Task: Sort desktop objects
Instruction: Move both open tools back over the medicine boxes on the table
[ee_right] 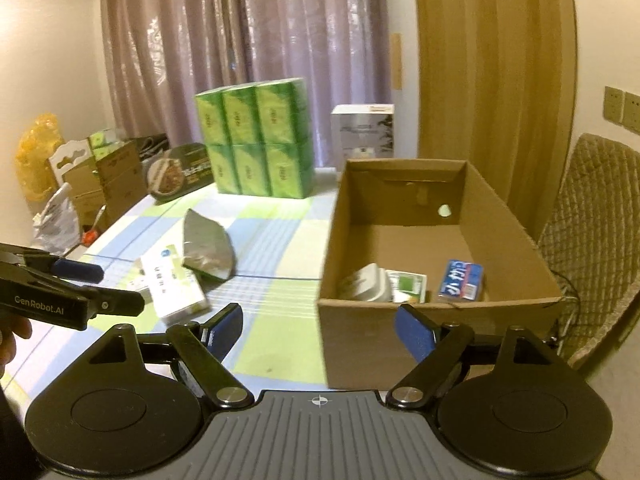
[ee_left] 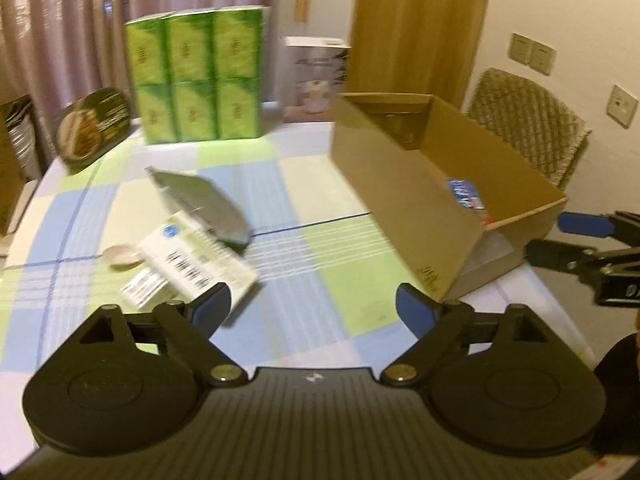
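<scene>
An open cardboard box (ee_left: 404, 208) (ee_right: 384, 336) stands on the right of the table. It holds a blue packet (ee_right: 461, 280), a green-and-white box (ee_right: 408, 286) and a white item (ee_right: 366, 282). On the checked cloth lie a white carton (ee_left: 196, 258) (ee_right: 172, 280), a silver pouch (ee_left: 204, 204) (ee_right: 206, 246) and a small pink dish (ee_left: 124, 256). My left gripper (ee_left: 314, 310) is open and empty, just in front of the carton. My right gripper (ee_right: 318, 334) is open and empty, at the box's near wall.
A stack of green tissue packs (ee_left: 196, 76) (ee_right: 256, 142), a white appliance box (ee_left: 314, 76) and a food package (ee_left: 94, 128) stand at the back. A wicker chair (ee_left: 528, 120) is right of the table. Boxes and bags (ee_right: 84, 192) crowd the left.
</scene>
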Demonstrator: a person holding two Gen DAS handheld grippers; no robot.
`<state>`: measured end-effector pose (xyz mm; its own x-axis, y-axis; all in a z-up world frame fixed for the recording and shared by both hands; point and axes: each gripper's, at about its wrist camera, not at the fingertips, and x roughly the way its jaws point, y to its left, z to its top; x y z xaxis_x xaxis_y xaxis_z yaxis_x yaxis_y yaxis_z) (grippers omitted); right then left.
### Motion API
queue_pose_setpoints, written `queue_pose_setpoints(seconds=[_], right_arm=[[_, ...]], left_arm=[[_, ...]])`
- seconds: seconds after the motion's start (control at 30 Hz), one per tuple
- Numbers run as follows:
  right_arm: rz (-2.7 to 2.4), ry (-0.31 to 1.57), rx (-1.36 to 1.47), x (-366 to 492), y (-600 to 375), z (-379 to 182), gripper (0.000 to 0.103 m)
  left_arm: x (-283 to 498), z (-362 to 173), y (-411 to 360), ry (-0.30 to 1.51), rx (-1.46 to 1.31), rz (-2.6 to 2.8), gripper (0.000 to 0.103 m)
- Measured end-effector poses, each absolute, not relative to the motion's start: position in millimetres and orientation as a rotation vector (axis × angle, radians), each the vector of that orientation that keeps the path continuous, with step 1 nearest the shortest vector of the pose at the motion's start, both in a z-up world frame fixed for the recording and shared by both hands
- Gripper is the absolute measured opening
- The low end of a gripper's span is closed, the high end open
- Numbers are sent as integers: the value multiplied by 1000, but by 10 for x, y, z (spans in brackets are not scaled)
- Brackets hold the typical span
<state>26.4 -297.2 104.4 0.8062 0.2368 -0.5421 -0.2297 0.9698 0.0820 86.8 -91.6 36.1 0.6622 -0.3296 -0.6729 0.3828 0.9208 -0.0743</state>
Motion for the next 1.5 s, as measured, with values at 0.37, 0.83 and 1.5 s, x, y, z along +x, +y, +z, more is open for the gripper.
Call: queue_pose_setpoints(seconds=[0.37, 0.83, 1.5], right_arm=[[353, 588, -35, 207, -2573, 1040, 89], [463, 617, -99, 317, -2080, 953, 101], [523, 700, -147, 599, -1661, 656, 101]], left_arm=[[781, 283, -313, 763, 117, -306, 96], [922, 274, 131, 757, 159, -287, 99], [1198, -34, 405, 800, 158, -294, 99]])
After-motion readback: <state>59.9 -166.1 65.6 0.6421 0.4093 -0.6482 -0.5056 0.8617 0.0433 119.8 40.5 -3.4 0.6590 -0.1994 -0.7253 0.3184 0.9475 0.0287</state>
